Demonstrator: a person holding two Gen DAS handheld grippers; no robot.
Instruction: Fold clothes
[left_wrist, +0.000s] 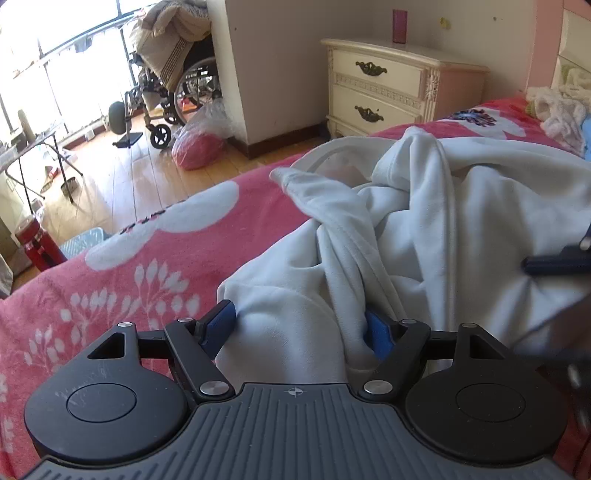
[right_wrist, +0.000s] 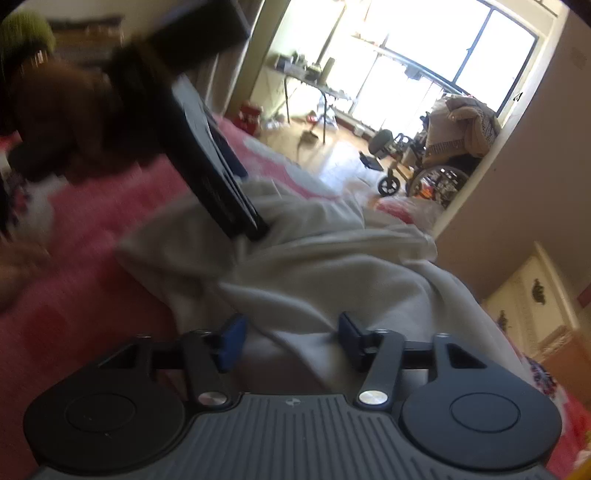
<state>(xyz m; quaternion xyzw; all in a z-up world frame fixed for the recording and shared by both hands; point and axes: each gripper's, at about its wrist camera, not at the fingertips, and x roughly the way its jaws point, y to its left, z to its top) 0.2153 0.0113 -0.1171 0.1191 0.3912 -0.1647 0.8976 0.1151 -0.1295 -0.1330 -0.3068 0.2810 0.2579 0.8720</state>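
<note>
- One pale grey-white, soft fleece garment (left_wrist: 424, 221) lies rumpled on the pink floral bedspread (left_wrist: 147, 266), bunched in ridges and twists just ahead of both tools.
- Left gripper (left_wrist: 301, 328): jaws spread wide, a hump of the pale cloth between the blue pads; pads beside the fabric, no pinch that I can make out.
- Right gripper (right_wrist: 291, 338): jaws parted about halfway, a fold of the same cloth running between the fingers, not clamped. View is motion-blurred.
- Seen from the right wrist, the left tool sits ahead and to the left, its tip down in the garment's far edge.
- Progress, as a judgement: early. No flat panel, no clean fold edge; the garment needs spreading out, then folding. Nearly all the work remains.
- Count: one garment in play; two grippers; one further heap of whitish cloth (left_wrist: 561, 110) far right at the headboard, untouched; one cream two-drawer nightstand (left_wrist: 384, 92); one wheelchair (left_wrist: 173, 96).
</note>
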